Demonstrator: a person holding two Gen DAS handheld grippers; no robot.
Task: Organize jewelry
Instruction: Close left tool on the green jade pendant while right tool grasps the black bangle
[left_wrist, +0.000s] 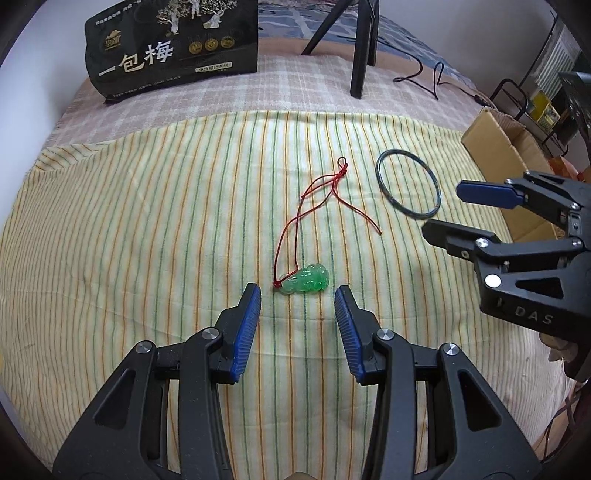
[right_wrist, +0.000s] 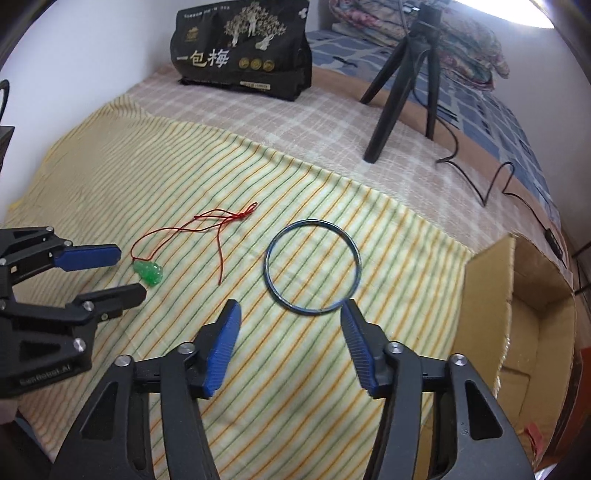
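A green jade pendant (left_wrist: 304, 283) on a red cord (left_wrist: 318, 201) lies on the striped cloth (left_wrist: 147, 240). My left gripper (left_wrist: 297, 295) is open, its tips just short of the pendant on either side. A dark blue-green bangle (left_wrist: 408, 184) lies flat to the right. In the right wrist view my right gripper (right_wrist: 291, 308) is open, its right fingertip at the near rim of the bangle (right_wrist: 312, 266). The pendant (right_wrist: 149, 272) and the open left gripper (right_wrist: 129, 271) show at the left there. The right gripper (left_wrist: 441, 208) also shows in the left wrist view.
An open cardboard box (right_wrist: 517, 314) stands at the cloth's right edge. A black snack bag (right_wrist: 242, 51) and a black tripod (right_wrist: 402, 85) with a trailing cable (right_wrist: 480, 177) stand at the back. Folded bedding lies behind them.
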